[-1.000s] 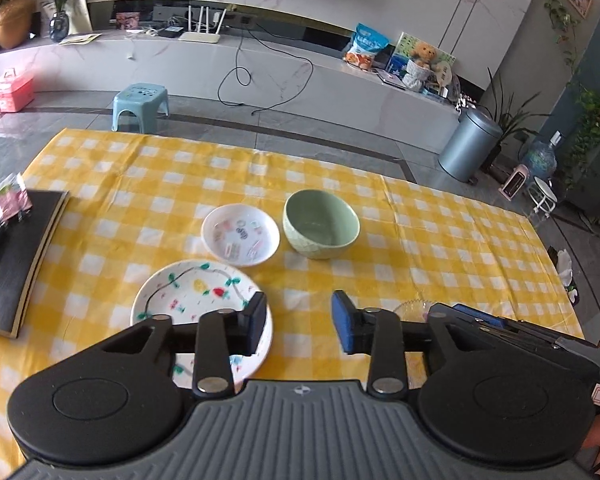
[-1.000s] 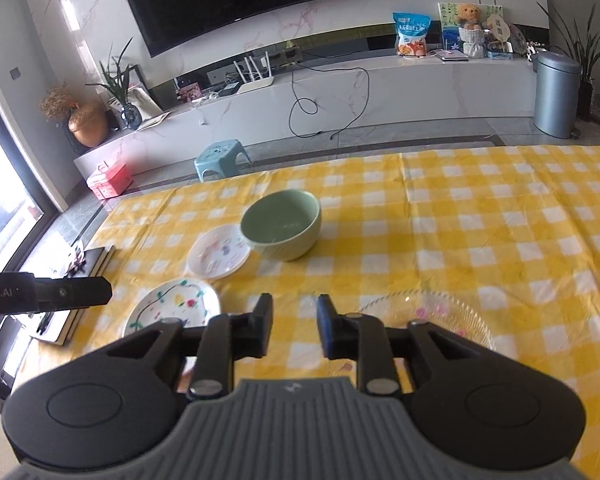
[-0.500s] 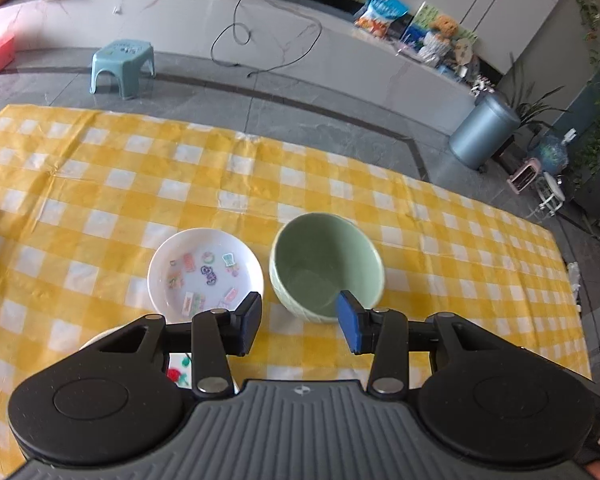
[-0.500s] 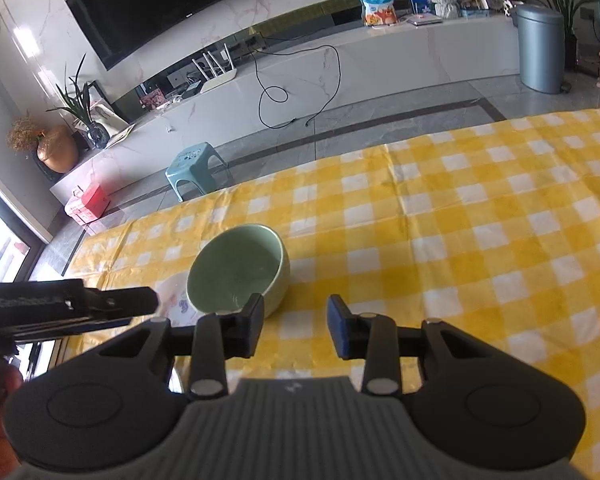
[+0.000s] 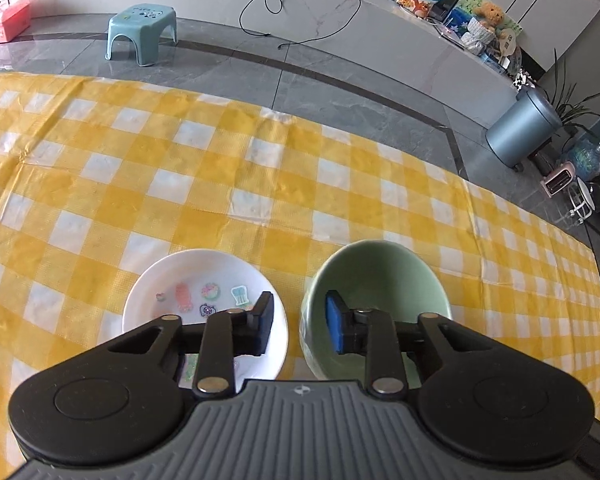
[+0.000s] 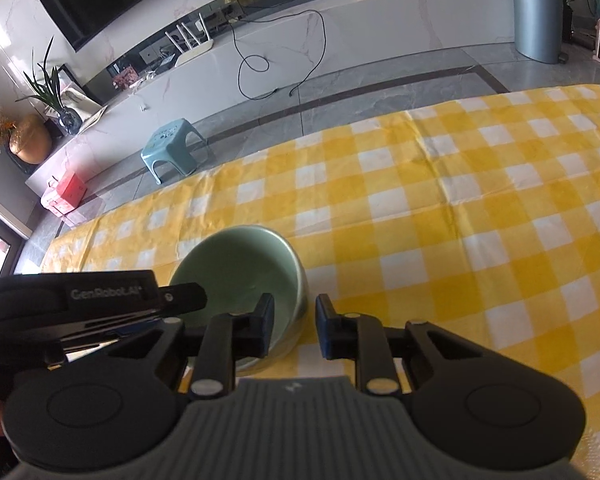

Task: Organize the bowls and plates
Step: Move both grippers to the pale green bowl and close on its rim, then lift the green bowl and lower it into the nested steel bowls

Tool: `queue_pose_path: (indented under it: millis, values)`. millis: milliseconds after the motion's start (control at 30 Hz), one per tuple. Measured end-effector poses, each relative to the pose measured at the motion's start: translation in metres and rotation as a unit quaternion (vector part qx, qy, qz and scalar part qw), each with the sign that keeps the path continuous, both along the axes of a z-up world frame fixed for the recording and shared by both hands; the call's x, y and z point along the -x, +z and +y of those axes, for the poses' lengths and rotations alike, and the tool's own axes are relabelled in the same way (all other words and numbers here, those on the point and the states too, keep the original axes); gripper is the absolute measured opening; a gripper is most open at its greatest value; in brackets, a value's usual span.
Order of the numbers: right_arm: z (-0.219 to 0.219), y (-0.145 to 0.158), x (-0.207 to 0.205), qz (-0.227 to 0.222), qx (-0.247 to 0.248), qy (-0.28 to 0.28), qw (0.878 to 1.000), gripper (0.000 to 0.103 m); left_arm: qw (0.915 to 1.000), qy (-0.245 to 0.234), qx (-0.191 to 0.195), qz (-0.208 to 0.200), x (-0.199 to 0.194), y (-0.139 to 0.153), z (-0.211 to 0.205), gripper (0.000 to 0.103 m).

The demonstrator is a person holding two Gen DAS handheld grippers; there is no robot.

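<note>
The left gripper (image 5: 299,326) straddles the near left wall of the green bowl (image 5: 374,276): one finger hangs over the white sticker plate (image 5: 204,280), the blue-padded one inside the bowl. Its fingers are narrow and closing, pads not yet on the wall. The right gripper (image 6: 294,328) straddles the bowl's right wall (image 6: 240,264), one finger inside, one outside, also closing with a gap left. Plate and bowl sit just beside each other on the yellow checked table (image 5: 260,168). Beyond, a blue stool (image 5: 142,32) stands on the floor.

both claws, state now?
Left claw: closing, astride the green bowl rim's left side, not yet clamped.
Right claw: closing, astride its right side, not yet clamped.
</note>
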State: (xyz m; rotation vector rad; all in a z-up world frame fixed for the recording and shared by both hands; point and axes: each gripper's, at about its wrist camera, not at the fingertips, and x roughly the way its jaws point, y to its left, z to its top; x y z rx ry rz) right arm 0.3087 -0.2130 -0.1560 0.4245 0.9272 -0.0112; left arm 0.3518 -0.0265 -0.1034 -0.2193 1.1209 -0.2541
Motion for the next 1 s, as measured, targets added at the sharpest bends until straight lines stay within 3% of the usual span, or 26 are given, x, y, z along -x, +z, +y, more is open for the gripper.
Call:
queue_pose_path:
  millis: [233, 633, 1000]
  values:
    - [0.002, -0.01, -0.008, 0.009, -0.004, -0.006, 1.0, 0.015, 0.9999, -0.013, -0.001, 0.0, 0.0, -0.004, -0.007, 0.009]
    - [0.002, 0.004, 0.002, 0.01, 0.0, -0.012, 1.0, 0.01, 0.9999, -0.007, -0.009, -0.004, 0.017, 0.009, -0.009, 0.009]
    - [0.002, 0.04, 0.061, -0.008, -0.018, -0.001, 1.0, 0.009, 0.9997, 0.007, -0.004, -0.024, 0.074, 0.053, 0.001, 0.009]
